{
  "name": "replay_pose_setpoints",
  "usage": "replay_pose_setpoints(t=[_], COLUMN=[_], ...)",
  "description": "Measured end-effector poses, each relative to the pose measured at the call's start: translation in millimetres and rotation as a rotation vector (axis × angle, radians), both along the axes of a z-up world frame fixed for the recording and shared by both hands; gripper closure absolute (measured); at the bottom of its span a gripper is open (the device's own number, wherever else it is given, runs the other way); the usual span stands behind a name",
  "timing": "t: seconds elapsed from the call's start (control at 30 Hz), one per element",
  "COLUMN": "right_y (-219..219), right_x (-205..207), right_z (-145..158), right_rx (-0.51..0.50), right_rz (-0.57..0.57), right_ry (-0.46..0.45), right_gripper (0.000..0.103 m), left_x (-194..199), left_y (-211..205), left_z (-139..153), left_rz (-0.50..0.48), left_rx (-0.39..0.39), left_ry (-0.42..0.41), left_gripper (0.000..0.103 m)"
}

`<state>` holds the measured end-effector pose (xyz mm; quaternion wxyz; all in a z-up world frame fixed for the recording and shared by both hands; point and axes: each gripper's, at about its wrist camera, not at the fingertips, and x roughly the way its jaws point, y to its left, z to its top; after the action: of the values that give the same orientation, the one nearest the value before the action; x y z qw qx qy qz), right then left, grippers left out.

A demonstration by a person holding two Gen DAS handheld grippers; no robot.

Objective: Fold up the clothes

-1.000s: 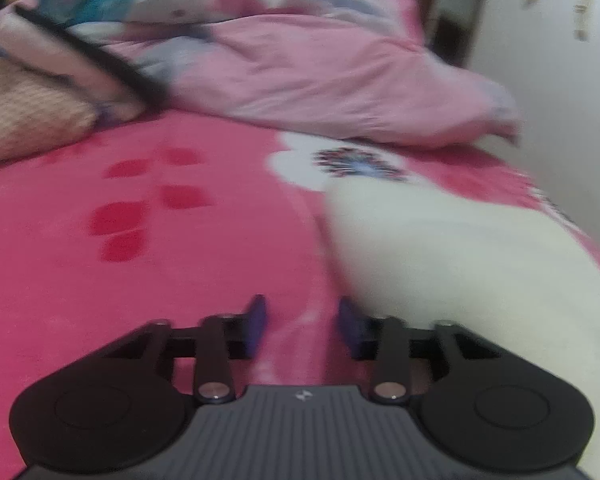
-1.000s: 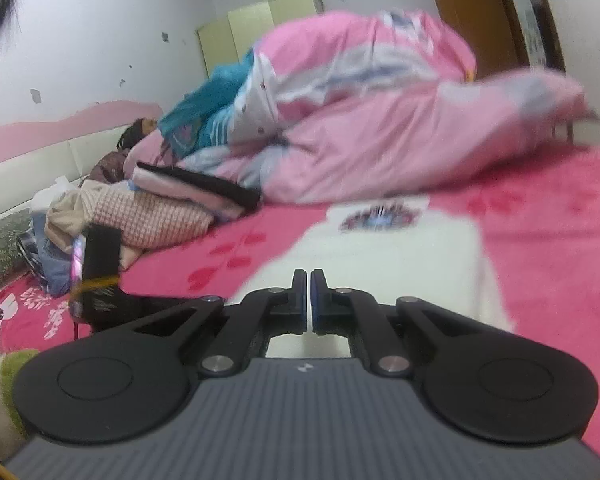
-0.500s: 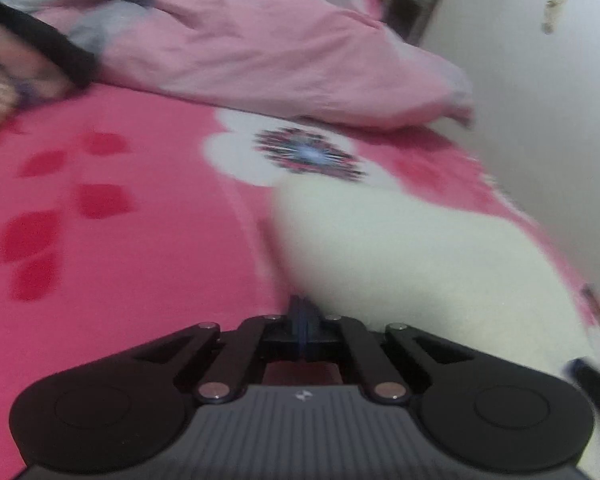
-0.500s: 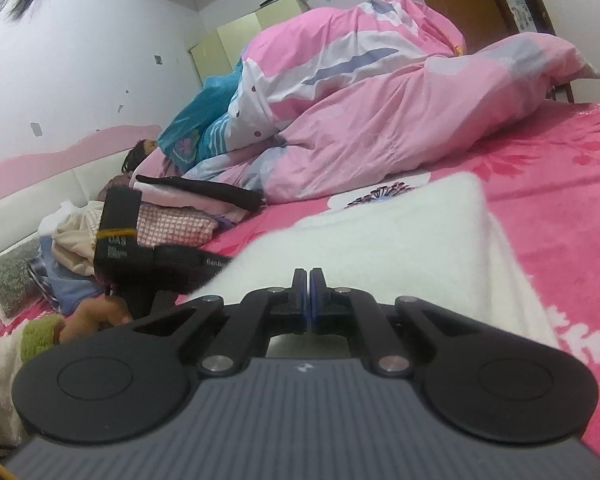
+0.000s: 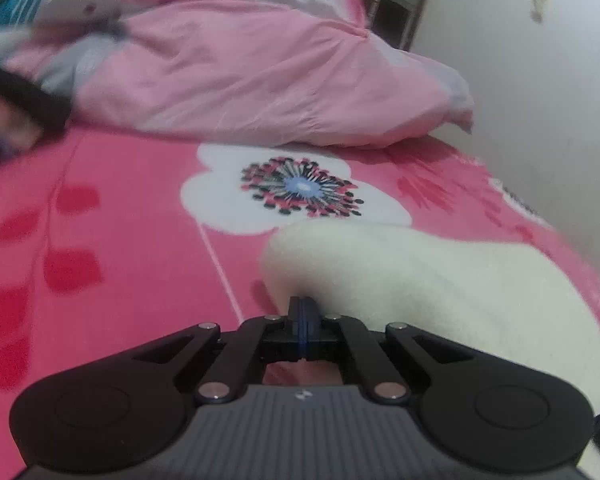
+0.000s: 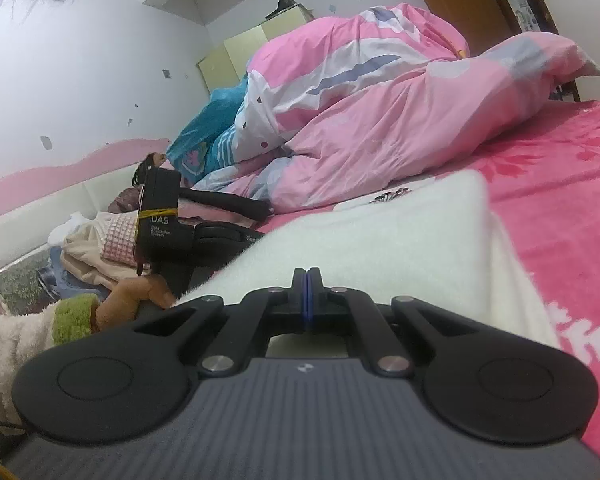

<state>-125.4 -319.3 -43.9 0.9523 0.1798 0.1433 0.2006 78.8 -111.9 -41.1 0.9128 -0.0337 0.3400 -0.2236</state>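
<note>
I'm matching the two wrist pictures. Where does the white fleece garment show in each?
Left wrist: white fleece garment lower right, reaching the shut jaws.
Right wrist: white fleece garment centre, just beyond the jaws.
Shared landmark: pink duvet behind it.

Only readable bit is on the black camera box (image 6: pixel 162 216) of the other handheld gripper, seen from the right wrist view: white letters "DAS" with three tiny lines under it that look like "Data Acquisition System", though they're too small to be sure. On the dark arm just right of that box there's a white word starting "Ce" or "Ge", but the white fleece garment (image 6: pixel 364 236) cuts it off. Left wrist view has nothing legible.
</note>
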Motion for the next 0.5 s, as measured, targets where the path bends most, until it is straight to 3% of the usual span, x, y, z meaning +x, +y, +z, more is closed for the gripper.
replay_pose_setpoints(t=[0.1, 0.13, 0.23, 0.3, 0.37, 0.43, 0.5], right_y=[-1, -1, -1, -1, -2, -3, -3], right_x=[-1, -1, -1, -1, -1, -2, -1], right_z=[-2, -2, -3, -3, -4, -4, -4], right_rx=[0.001, -0.002, 0.0, 0.003, 0.006, 0.011, 0.006], right_rz=[0.003, 0.004, 0.007, 0.008, 0.009, 0.011, 0.012], right_ry=[-0.01, -0.013, -0.018, -0.02, -0.022, -0.024, -0.029], right_gripper=[0.103, 0.103, 0.103, 0.103, 0.103, 0.103, 0.103], left_x=[7, 12, 27, 25, 21, 23, 29], left_y=[14, 12, 2, -8, -16, -12, -4], left_z=[5, 4, -4, -2, 3, 6, 6], left_rz=[0.065, 0.071, 0.069, 0.034, 0.001, 0.023, 0.076], left_rx=[0.006, 0.007, 0.012, -0.001, -0.002, -0.014, -0.04], left_ry=[-0.039, -0.036, -0.023, -0.04, -0.07, -0.092, -0.095], left_gripper=[0.085, 0.085, 0.088, 0.1, 0.1, 0.095, 0.079])
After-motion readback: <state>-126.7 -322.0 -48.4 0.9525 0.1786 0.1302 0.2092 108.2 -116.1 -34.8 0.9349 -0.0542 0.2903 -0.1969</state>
